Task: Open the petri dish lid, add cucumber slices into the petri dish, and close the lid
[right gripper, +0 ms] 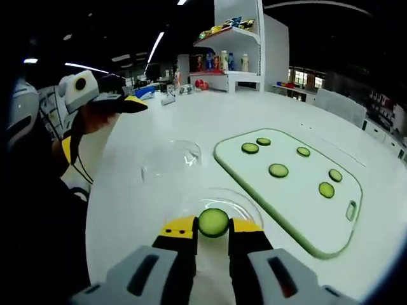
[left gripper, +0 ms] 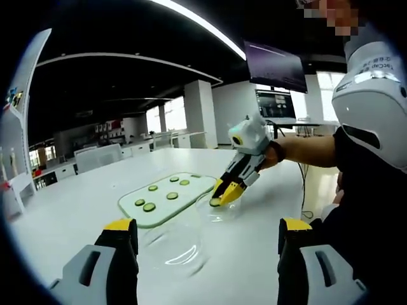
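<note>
While the right gripper point(right gripper: 213, 234) clenches one cucumber slice point(right gripper: 213, 222) between its yellow tips, it hangs just above the dish point(right gripper: 245, 202), so I think the slice is about to be dropped inside. From the left gripper view, the same gripper point(left gripper: 224, 194) points down at the dish point(left gripper: 219, 213) beside the green board point(left gripper: 197, 185). This board carries six more slices point(right gripper: 278, 169), ready to be picked. Lying apart on the white table point(right gripper: 191, 114) is the lid point(right gripper: 170, 159), probably so that the dish stays free. The left gripper point(left gripper: 206, 232) has its jaws released and wide, grasping nothing, above the lid point(left gripper: 175, 244).
</note>
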### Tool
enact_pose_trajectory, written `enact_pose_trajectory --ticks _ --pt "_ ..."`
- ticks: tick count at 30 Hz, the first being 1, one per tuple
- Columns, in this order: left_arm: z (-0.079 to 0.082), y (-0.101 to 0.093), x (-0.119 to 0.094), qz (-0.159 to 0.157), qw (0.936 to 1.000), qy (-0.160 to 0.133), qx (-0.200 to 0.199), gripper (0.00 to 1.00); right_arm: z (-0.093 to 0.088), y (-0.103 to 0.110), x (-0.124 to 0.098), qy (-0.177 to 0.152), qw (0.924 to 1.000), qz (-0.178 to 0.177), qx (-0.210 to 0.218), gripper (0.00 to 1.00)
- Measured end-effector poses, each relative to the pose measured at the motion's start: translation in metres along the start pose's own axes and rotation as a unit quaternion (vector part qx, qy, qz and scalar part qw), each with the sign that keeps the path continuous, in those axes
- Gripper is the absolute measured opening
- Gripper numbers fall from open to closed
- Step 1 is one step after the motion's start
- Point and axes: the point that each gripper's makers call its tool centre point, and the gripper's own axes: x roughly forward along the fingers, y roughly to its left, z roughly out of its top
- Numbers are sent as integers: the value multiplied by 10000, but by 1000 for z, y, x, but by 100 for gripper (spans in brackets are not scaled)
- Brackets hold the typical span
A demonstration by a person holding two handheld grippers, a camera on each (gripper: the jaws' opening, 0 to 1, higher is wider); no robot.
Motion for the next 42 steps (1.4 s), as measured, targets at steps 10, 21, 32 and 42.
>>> enact_pose_trajectory --ticks 10,21,32,42 --pt "5 -2 -2 -80 9999 -124 -71 90 -3 0 7 233 9997 -48 -63 17" --pt "0 0 -1 -43 9999 -79 -73 90 -10 -2 8 435 9991 -18 4 17" --pt "0 0 -1 -35 9999 -75 -61 90 -10 -2 9 512 9987 6 -80 17" --pt "-6 2 -1 23 10000 -5 -24 88 -11 -2 8 475 9987 -11 -188 20"
